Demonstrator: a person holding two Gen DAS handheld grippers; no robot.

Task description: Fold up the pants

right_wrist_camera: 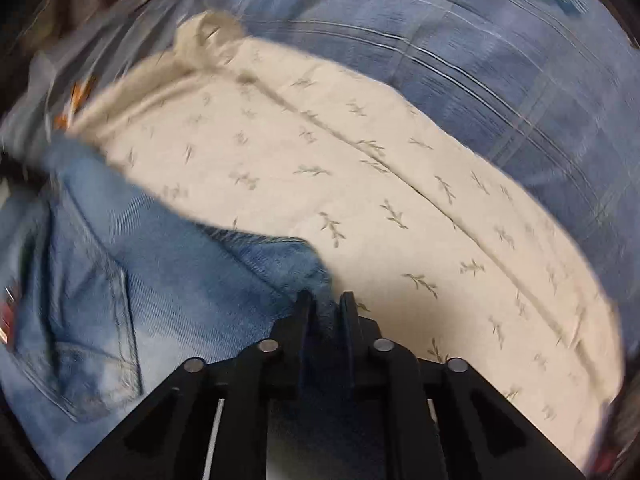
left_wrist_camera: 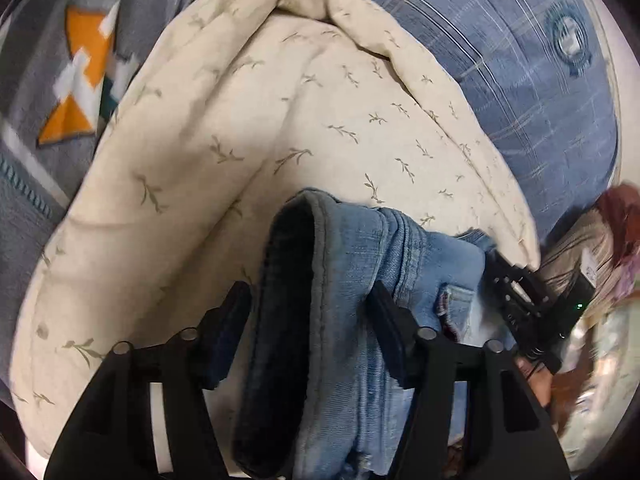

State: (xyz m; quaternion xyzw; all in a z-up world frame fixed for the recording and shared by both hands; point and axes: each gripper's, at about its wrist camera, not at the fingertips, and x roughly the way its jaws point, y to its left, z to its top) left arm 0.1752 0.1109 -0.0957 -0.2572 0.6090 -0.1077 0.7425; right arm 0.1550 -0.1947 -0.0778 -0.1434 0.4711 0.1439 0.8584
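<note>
We are clamping both tools, left tool (left_wrist_camera: pixel 310 320) and right tool (right_wrist_camera: pixel 326 308), on soft, heavy faded-blue denim pants (left_wrist_camera: pixel 340 320); thick seams at six o'clock grip best.

Cream leaf-print quilt (left_wrist_camera: pixel 248 128) over blue plaid bedcover (left_wrist_camera: pixel 500 64), grey patterned blanket (left_wrist_camera: pixel 48 40) beside.

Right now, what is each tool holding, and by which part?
Both hold the jeans. The left tool grips a thick folded bundle with the hem opening on top. The right tool pinches a corner of the denim edge.
</note>
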